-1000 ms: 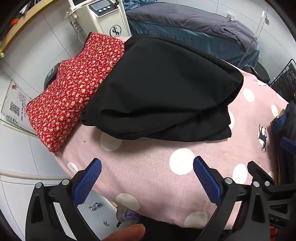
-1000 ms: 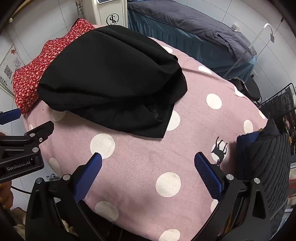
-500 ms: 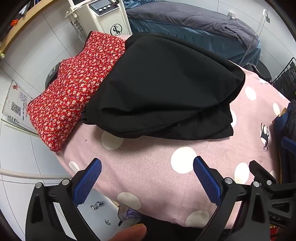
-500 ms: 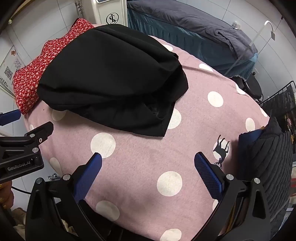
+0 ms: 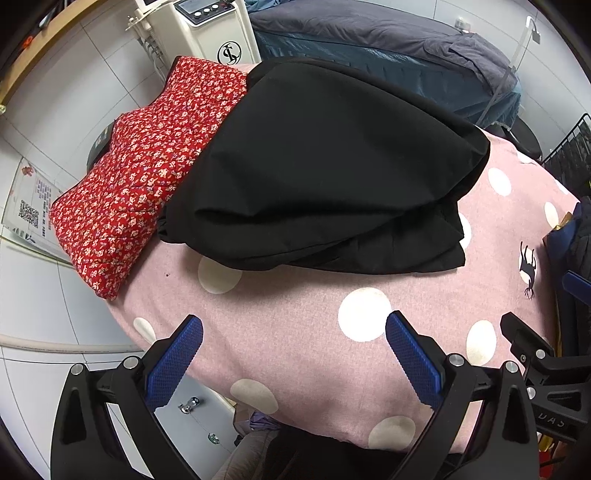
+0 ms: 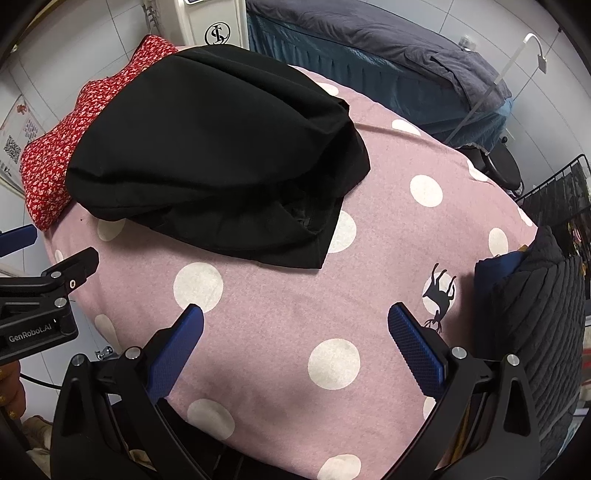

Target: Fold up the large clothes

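Both views have crept a little closer to the black garment (image 5: 325, 166) over the last second, while the cloth itself lies as it did, and my tongs stay just as wide as before; going left to right from the left wrist view, I see a paper with a QR code (image 5: 31, 214) on the tiled wall, then a red floral cushion (image 5: 147, 166) at the far-left end of the pink polka-dot cover (image 5: 295, 343); the black garment lies folded in a thick pile on that cover, its left part overlapping the cushion, its loose layered edges facing me; behind it stands a white machine with a round logo (image 5: 218, 33), and further right a bed with a grey blanket (image 5: 369, 29); my left tongs (image 5: 293, 345) hover over the near edge of the cover, jaws spread wide, holding nothing, apart from the garment; at the right edge of that view I catch part of my right tongs' black frame. From the right wrist view, the right tongs (image 6: 295, 334) are likewise wide and empty above the pink cover, near a small deer print (image 6: 439, 291); to the right lies a dark quilted garment (image 6: 543, 314) with something blue beneath it; beyond that stands a black wire rack (image 6: 554, 192), and I cannot tell what it holds.
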